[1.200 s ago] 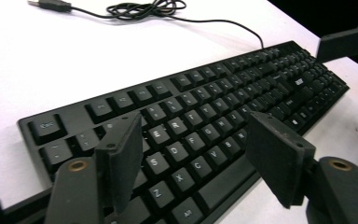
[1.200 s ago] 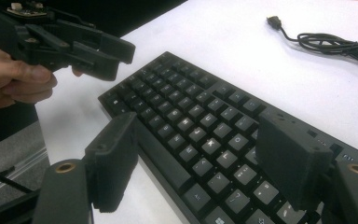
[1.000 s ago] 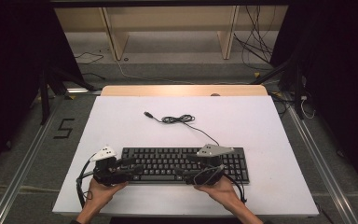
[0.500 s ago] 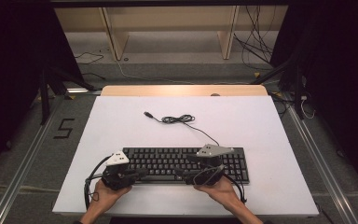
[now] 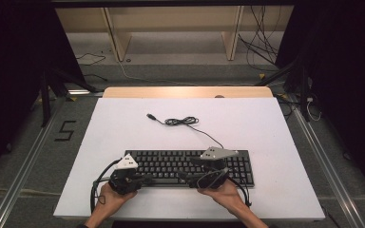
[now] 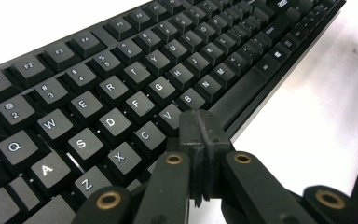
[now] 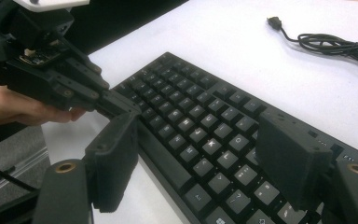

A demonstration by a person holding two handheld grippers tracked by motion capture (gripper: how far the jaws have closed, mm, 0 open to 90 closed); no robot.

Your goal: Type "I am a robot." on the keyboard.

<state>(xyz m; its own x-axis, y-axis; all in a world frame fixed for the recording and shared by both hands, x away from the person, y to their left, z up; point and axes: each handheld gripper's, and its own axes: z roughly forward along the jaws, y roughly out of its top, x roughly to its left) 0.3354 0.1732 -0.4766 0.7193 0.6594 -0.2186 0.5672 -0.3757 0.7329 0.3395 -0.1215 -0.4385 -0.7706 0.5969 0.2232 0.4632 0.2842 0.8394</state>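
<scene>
On the white table (image 5: 123, 123), near its front edge, a black keyboard (image 5: 171, 164) is lying flat with its long side parallel to that edge. Its cable (image 5: 185, 122) is running from the rear edge toward the middle of the table, bunching into a loose coil and ending in a plug (image 5: 149, 116) lying free on the surface.

Both of the person's hands are entering from the bottom of the high view, each carrying a gripper. The left gripper (image 5: 145, 179) is sitting at the keyboard's front left corner. In the left gripper view, its jaws have just been closing and are now pressing flat against each other with nothing between them; the joined tips (image 6: 200, 133) are pointing at the front row of keys, beside the V key and the left end of the space bar. Whether the tips are touching the keys cannot be told.

The right gripper (image 5: 184, 178) is sitting at the front edge right of the keyboard's middle, aimed leftward along the key rows. In the right gripper view, its jaws are standing wide apart, one over the bare table in front of the keyboard and the other over the keys, holding nothing. The left gripper (image 7: 121, 106) is also appearing there, its closed tips meeting the keyboard's front edge.
</scene>
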